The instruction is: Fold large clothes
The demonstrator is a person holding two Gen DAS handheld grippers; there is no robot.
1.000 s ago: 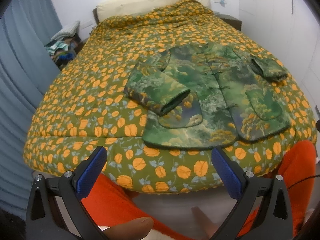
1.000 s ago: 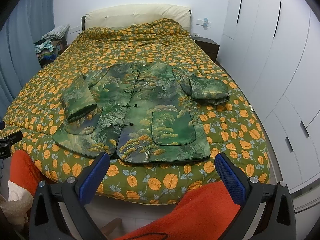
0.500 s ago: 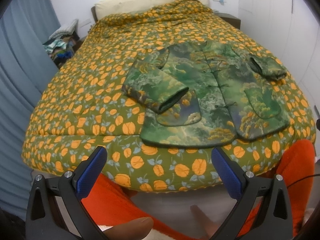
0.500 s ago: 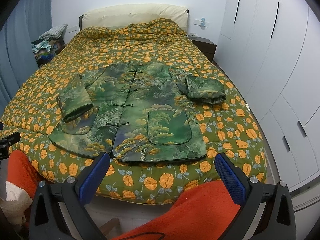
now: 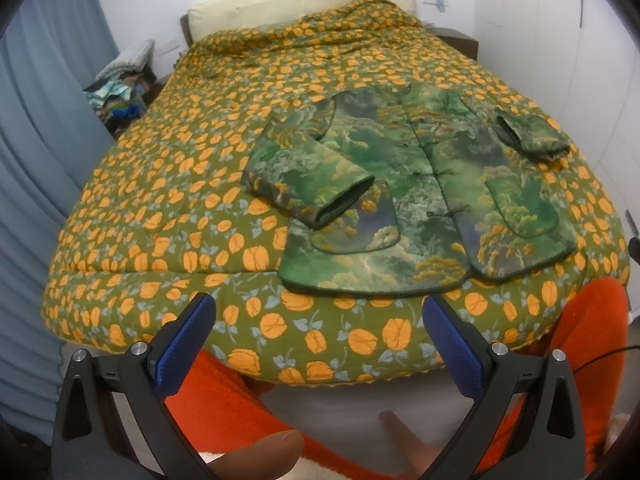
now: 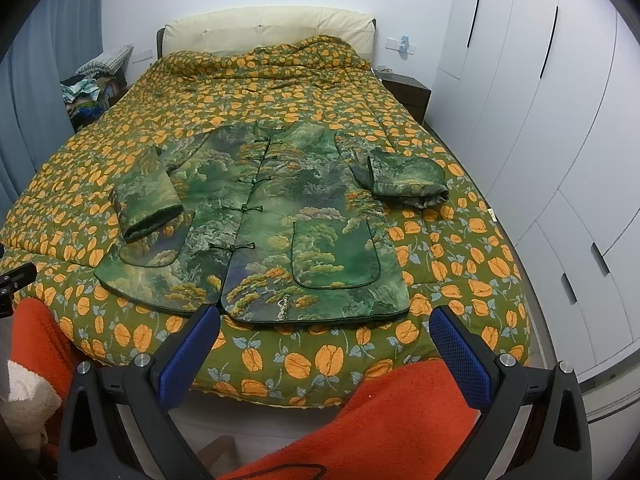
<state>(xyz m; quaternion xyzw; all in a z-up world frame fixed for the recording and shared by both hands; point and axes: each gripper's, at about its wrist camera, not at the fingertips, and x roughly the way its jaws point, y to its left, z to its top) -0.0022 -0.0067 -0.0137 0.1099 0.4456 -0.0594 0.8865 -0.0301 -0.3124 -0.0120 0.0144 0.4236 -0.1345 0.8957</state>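
Note:
A green padded jacket (image 6: 280,216) with a landscape print and knot buttons lies flat, front up, near the foot of the bed; it also shows in the left wrist view (image 5: 420,196). Its left sleeve (image 6: 146,196) is folded in over the left pocket, its right sleeve (image 6: 404,176) bunched at the right side. My left gripper (image 5: 318,344) is open and empty, below the bed's foot edge. My right gripper (image 6: 326,344) is open and empty, just short of the jacket's hem.
The bed (image 6: 280,80) has an olive quilt with orange fruit print and a cream headboard (image 6: 264,28). White wardrobe doors (image 6: 560,100) stand at right, a nightstand (image 6: 408,92) beside the bed. Piled clothes (image 6: 86,96) and blue curtains at left. Orange-clad legs (image 6: 400,408) sit below the grippers.
Both grippers have edged a little toward the bed, so the jacket sits slightly lower and nearer in view. Both stay open; the jacket has not moved.

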